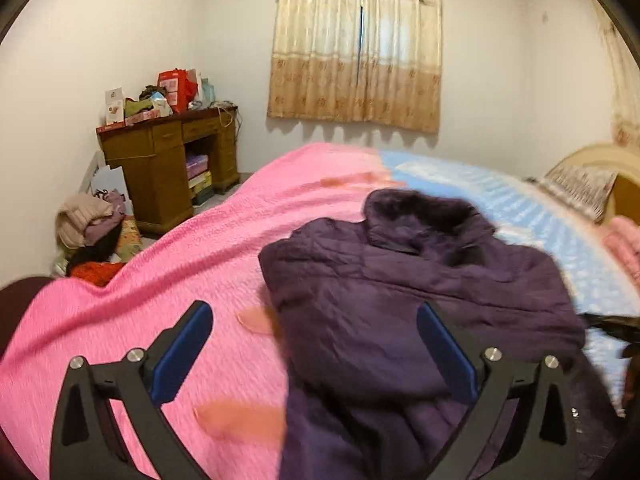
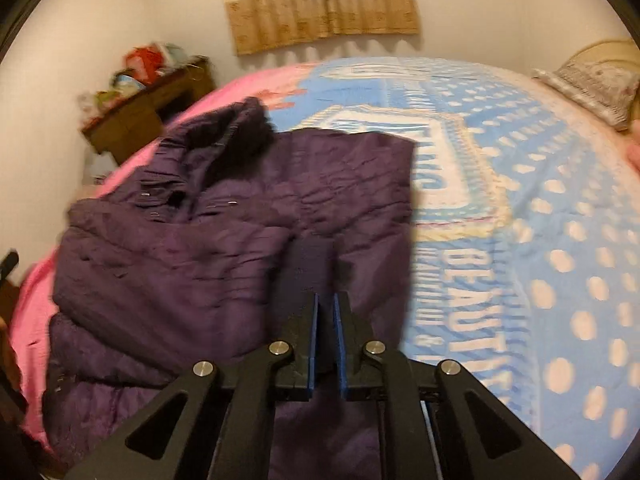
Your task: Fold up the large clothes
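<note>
Left wrist view: left gripper (image 1: pixel 314 354) jaws wide apart, nothing between them, over the purple jacket (image 1: pixel 420 292), which lies crumpled on the bed (image 1: pixel 192 264) where the pink cover meets the blue. Right wrist view: right gripper (image 2: pixel 326 312) jaws nearly together; whether they pinch jacket (image 2: pixel 208 240) fabric, cannot tell.
</note>
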The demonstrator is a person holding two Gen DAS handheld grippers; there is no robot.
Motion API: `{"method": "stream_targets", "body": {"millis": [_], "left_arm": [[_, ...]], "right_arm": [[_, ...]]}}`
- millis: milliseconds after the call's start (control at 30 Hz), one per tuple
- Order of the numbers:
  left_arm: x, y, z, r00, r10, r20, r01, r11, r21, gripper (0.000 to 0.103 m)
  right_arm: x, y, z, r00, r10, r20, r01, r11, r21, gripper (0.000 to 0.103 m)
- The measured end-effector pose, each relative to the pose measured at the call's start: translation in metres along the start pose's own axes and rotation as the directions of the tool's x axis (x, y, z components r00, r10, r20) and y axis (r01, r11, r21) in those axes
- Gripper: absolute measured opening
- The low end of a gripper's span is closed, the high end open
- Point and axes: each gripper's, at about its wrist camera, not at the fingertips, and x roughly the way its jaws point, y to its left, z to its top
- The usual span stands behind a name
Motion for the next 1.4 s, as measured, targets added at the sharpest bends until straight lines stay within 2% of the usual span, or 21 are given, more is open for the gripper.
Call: {"method": "stream_targets", "body": {"millis": [33,67,133,200,233,300,433,533,733,967,1067,1100,1167,1200,1267,1333,1400], "left_arm": [[0.016,0.000,0.002,0.999,0.033,-0.023,-0.033,0.999,0.007,0.103],[0.025,0.001,0.003,0.999,0.042,-0.030,-0.042,0.999,0.010,0.103],[0.046,0.002,0.001,0.996,0.054,-0.066,-0.054,0.998,0.015,0.103],[0.063,0.001,-0.007,0.989,0.074,-0.129,-0.072,0.997,0.016,0.103],[0.068,0.002,-0.014,0.985,0.087,-0.148,-0.086,0.996,0.011,0.103],[0.079,0.001,-0.025,0.972,0.107,-0.210,-0.105,0.994,0.021,0.103],[0.092,0.016,-0.039,0.955,0.069,-0.289,-0.088,0.995,-0.053,0.103],[0.094,0.022,-0.043,0.951,0.031,-0.309,-0.060,0.994,-0.087,0.103],[0.098,0.024,-0.048,0.945,-0.008,-0.326,-0.034,0.992,-0.123,0.103],[0.098,0.027,-0.047,0.946,-0.022,-0.323,-0.022,0.991,-0.131,0.103],[0.094,0.028,-0.043,0.949,-0.023,-0.314,-0.021,0.991,-0.135,0.103],[0.090,0.028,-0.040,0.953,-0.012,-0.303,-0.030,0.991,-0.133,0.103],[0.066,0.021,-0.029,0.972,0.070,-0.224,-0.090,0.993,-0.078,0.103],[0.058,0.017,-0.024,0.978,0.080,-0.195,-0.094,0.993,-0.065,0.103],[0.041,0.010,-0.011,0.988,0.066,-0.139,-0.074,0.995,-0.059,0.103],[0.031,-0.001,0.001,0.995,0.026,-0.098,-0.031,0.998,-0.046,0.103],[0.037,-0.015,0.006,0.994,0.006,-0.110,-0.008,1.000,-0.012,0.103]], "right_arm": [[-0.010,0.003,0.002,0.999,-0.003,0.032,0.003,1.000,0.000,0.022],[-0.018,0.006,0.004,0.998,0.011,0.055,-0.012,1.000,0.004,0.048],[-0.030,0.016,0.010,0.991,0.085,0.100,-0.086,0.996,0.009,0.069],[-0.030,0.033,0.013,0.984,0.155,0.089,-0.152,0.988,-0.034,0.069],[-0.022,0.047,0.013,0.982,0.182,0.052,-0.178,0.981,-0.072,0.069],[-0.007,0.061,0.010,0.979,0.205,0.007,-0.203,0.974,-0.104,0.069],[0.027,0.068,0.001,0.984,0.169,-0.056,-0.174,0.979,-0.108,0.069],[0.040,0.060,-0.004,0.984,0.165,-0.071,-0.171,0.982,-0.082,0.069],[0.054,0.056,-0.009,0.984,0.150,-0.097,-0.160,0.981,-0.109,0.069],[0.061,0.051,-0.017,0.985,0.161,-0.062,-0.167,0.979,-0.114,0.069],[0.060,0.054,-0.017,0.988,0.140,-0.064,-0.148,0.980,-0.131,0.069],[0.060,0.055,-0.017,0.989,0.132,-0.066,-0.140,0.981,-0.137,0.069],[0.059,0.060,-0.015,0.992,0.104,-0.077,-0.116,0.980,-0.162,0.069],[0.056,0.063,-0.014,0.993,0.083,-0.082,-0.097,0.979,-0.179,0.069],[0.041,0.068,-0.009,0.997,0.034,-0.062,-0.046,0.980,-0.194,0.069],[0.020,0.074,-0.002,0.999,0.038,0.001,-0.037,0.983,-0.178,0.069],[0.003,0.085,0.006,0.997,0.059,0.058,-0.049,0.984,-0.170,0.070]]}}
